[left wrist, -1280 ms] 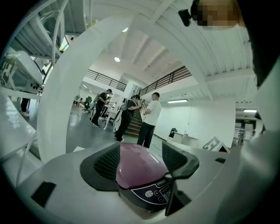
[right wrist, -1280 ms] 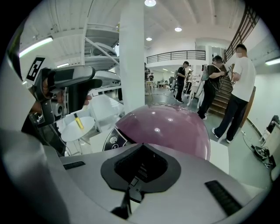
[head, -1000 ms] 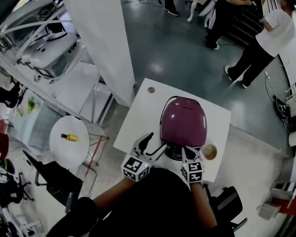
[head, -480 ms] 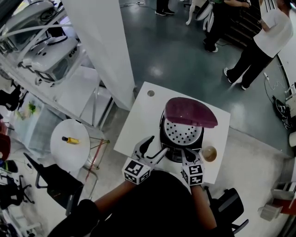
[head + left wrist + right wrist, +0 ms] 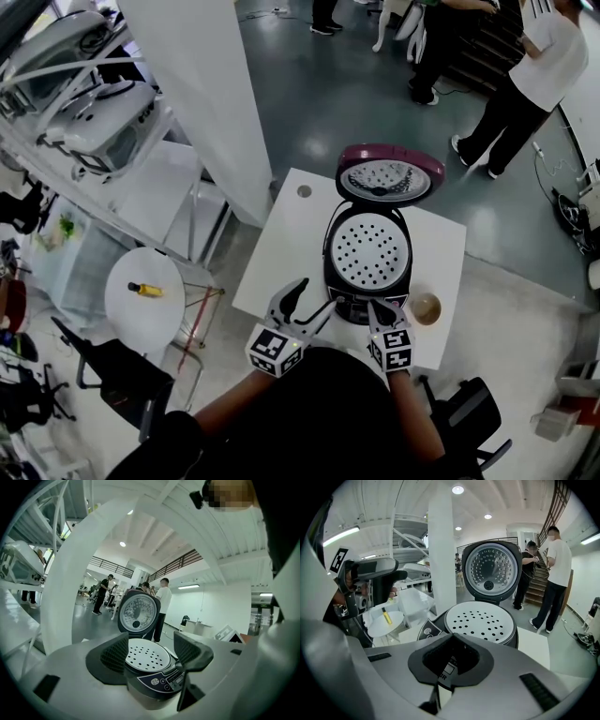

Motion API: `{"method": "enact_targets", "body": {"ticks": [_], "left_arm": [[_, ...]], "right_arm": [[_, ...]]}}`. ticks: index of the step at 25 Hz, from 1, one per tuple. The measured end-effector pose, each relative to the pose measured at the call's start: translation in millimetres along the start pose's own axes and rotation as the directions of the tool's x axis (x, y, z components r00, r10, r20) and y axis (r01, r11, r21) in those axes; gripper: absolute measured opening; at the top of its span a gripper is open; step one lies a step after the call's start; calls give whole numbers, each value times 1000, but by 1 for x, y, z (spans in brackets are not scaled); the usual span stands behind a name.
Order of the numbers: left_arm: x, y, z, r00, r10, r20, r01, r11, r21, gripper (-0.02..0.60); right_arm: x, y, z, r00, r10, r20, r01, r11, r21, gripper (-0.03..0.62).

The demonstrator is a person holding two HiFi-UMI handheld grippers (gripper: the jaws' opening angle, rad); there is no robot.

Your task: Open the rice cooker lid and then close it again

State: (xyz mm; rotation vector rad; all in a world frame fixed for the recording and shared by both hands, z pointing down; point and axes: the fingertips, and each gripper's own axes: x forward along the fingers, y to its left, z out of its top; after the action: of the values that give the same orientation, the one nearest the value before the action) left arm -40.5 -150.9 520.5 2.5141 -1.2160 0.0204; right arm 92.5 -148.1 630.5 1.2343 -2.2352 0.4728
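standing open, the lid (image 5: 390,176) rises at 12 o'clock of the rice cooker (image 5: 367,258) on the white table (image 5: 281,253). left gripper (image 5: 317,293), released, sits at 7 o'clock; right gripper (image 5: 377,306), clenched on nothing, at 6 o'clock.

The white square tabletop (image 5: 281,253) carries a dark rice cooker (image 5: 367,255) near its front edge, right of centre, with its lid (image 5: 389,176) raised toward the far edge. A small round brownish bowl (image 5: 425,307) sits just beside it, near the front right corner; a small grey disc (image 5: 304,191) lies by the far left corner
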Motion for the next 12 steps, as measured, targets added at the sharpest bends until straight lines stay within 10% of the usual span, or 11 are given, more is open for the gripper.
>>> {"method": "enact_targets", "body": {"ticks": [12], "left_arm": [[-1, -6, 1, 1000, -10, -8, 10, 1000, 15, 279]], "right_arm": [[-4, -2, -5, 1000, 2, 5, -2, 1000, 31, 0]]}}
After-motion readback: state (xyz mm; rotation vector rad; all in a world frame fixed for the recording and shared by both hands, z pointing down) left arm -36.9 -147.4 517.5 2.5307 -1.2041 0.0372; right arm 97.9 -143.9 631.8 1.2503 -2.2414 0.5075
